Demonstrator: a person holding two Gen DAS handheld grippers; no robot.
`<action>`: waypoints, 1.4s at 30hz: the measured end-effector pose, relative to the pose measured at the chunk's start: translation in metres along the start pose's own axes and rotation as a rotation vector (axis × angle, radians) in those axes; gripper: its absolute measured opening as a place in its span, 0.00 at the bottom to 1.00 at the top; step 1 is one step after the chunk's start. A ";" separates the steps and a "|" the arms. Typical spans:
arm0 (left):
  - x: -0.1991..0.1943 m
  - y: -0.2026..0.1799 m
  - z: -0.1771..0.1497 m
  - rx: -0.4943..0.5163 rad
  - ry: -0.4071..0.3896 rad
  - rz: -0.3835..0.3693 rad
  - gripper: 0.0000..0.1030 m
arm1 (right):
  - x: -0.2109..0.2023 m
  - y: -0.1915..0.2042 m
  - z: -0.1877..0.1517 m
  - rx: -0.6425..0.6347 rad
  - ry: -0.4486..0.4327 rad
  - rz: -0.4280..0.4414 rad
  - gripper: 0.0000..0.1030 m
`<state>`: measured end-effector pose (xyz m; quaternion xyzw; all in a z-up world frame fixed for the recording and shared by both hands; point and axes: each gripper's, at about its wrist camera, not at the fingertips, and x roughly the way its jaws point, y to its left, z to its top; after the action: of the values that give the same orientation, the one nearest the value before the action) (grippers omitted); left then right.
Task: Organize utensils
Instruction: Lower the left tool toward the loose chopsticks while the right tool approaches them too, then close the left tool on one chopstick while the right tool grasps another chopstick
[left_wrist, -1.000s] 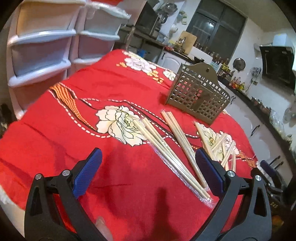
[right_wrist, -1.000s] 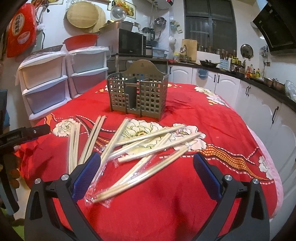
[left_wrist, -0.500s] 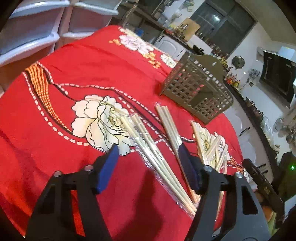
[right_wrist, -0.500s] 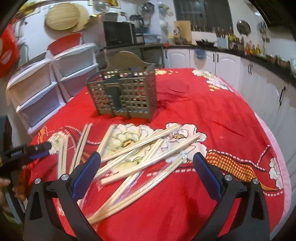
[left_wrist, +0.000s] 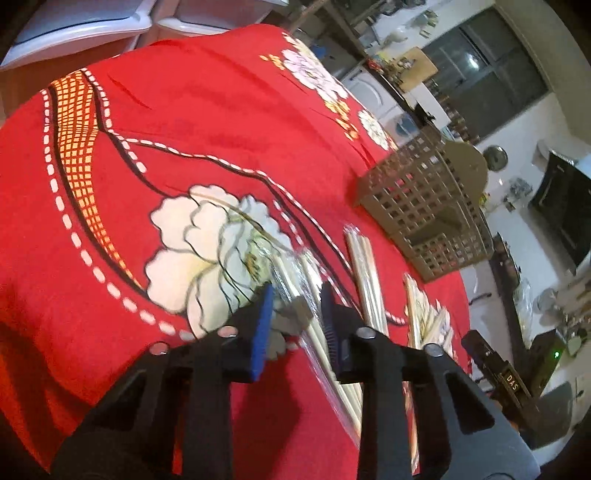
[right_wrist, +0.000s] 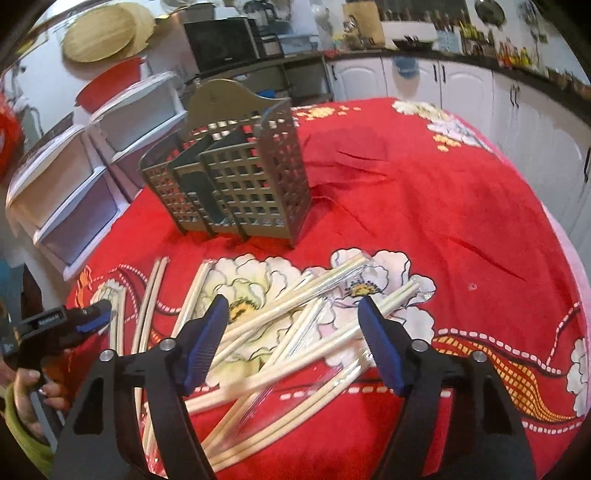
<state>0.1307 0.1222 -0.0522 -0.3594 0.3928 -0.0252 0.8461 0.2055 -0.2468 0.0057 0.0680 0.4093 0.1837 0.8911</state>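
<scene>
1. Red flowered tablecloth (right_wrist: 424, 206) carries everything; I see nothing sorted yet.
2. Grey perforated plastic utensil caddy (right_wrist: 236, 177) stands upright at the back; no chopsticks visible inside.
3. Pale wooden chopsticks in clear wrappers (right_wrist: 295, 314) lie scattered in front of the caddy; all left to do.
4. My right gripper (right_wrist: 291, 339) is over the pile, jaws just narrowing from full width, nothing pinched.
5. My left gripper (left_wrist: 295, 317) has moved in; jaws just closing around one wrapped chopstick pair (left_wrist: 306, 280), contact unclear through blur.
</scene>
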 end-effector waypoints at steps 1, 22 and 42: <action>0.002 0.002 0.002 -0.009 -0.001 -0.002 0.13 | 0.002 -0.003 0.002 0.014 0.010 0.009 0.66; 0.006 0.004 0.014 0.030 -0.008 0.025 0.09 | 0.061 -0.036 0.030 0.191 0.151 -0.002 0.42; 0.019 -0.008 0.024 0.090 -0.004 0.060 0.05 | 0.033 -0.020 0.045 0.110 -0.046 0.023 0.15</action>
<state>0.1620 0.1248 -0.0490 -0.3092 0.4004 -0.0166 0.8625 0.2647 -0.2509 0.0065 0.1257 0.3976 0.1696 0.8929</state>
